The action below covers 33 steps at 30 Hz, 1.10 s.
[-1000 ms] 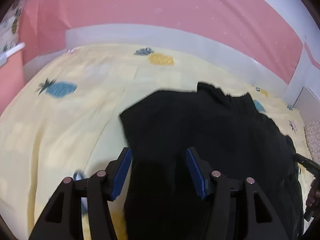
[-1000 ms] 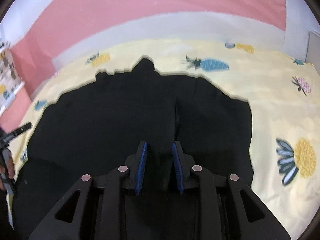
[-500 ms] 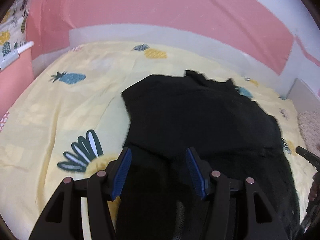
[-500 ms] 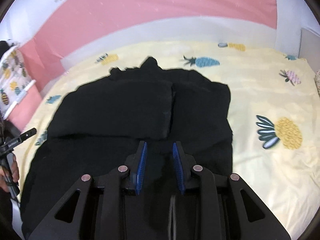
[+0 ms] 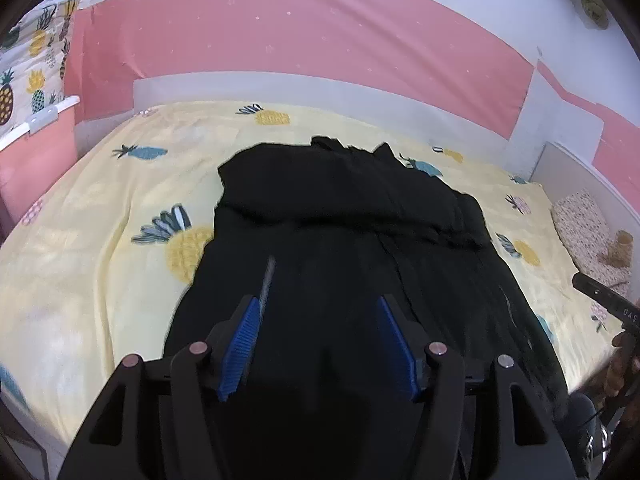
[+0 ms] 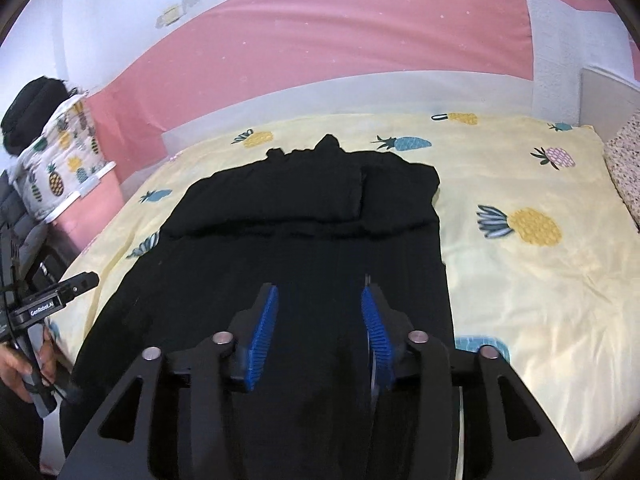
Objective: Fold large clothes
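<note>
Lying lengthwise on the bed's pale yellow pineapple-print sheet [image 5: 100, 248] is one large black garment [image 5: 344, 216] — its far end doubled back into a thicker band with a raised edge across the cloth. Two grippers hang over the near part of it. The left gripper [image 5: 320, 334] has its blue-padded fingers [image 5: 240, 340] spread wide, nothing between them but dark fabric below. The right gripper [image 6: 320, 334] is likewise parted, holding nothing. Behind the bed runs one pink wall panel [image 5: 300, 28] — at the left stands one pineapple-patterned white cloth bag [image 6: 60, 152].
</note>
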{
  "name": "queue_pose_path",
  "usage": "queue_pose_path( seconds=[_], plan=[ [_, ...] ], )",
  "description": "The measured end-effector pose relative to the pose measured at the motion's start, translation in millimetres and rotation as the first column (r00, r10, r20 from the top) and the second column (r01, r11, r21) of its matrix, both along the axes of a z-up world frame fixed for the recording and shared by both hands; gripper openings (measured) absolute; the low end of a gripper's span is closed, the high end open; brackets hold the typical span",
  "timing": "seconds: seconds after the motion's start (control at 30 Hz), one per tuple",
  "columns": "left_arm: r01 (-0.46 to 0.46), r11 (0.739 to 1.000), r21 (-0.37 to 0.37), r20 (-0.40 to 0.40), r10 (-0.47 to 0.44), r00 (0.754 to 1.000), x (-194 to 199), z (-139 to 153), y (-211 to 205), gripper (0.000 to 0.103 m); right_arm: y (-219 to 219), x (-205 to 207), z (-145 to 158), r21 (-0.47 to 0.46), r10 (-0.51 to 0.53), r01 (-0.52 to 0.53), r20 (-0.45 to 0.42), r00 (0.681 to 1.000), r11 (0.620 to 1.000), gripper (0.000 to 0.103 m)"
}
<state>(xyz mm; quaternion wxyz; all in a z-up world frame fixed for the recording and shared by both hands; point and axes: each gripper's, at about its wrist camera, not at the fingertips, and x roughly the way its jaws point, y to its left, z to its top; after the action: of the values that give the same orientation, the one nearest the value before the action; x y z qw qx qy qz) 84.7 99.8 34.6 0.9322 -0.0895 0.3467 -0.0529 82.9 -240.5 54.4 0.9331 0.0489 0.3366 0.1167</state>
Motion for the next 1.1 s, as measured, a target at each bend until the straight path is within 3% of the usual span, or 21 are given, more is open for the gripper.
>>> queue_pose_path(
  seconds=[0.27,0.47,0.7,0.8,1.1],
  plan=[
    [-0.032,0.999,-0.009,-0.014,0.032,0.999,-59,-2,-18,0.063,-4,-54,-5,0.043,0.016,-0.015,-0.014,1.0,0.999,0.048],
    [-0.054,0.998,0.019,-0.012,0.054,0.998,-82,2,-25,0.063,-2,-76,-5,0.036,0.025,-0.024,-0.01,1.0,0.999,0.048],
    [-0.06,0.997,0.049,0.019,0.059,0.998,-93,10,-28,0.067,-5,-88,-7,0.034,0.026,-0.026,-0.013,1.0,0.999,0.05],
    [-0.062,0.997,0.048,0.021,0.061,0.998,-95,9,-27,0.068,-9,-90,-9,0.044,0.013,-0.012,-0.022,1.0,0.999,0.058],
    [-0.099,0.994,0.055,-0.002,0.099,0.995,-91,-3,-15,0.069,-20,-85,-22,0.061,-0.015,0.018,-0.061,0.998,0.998,0.059]
  ],
)
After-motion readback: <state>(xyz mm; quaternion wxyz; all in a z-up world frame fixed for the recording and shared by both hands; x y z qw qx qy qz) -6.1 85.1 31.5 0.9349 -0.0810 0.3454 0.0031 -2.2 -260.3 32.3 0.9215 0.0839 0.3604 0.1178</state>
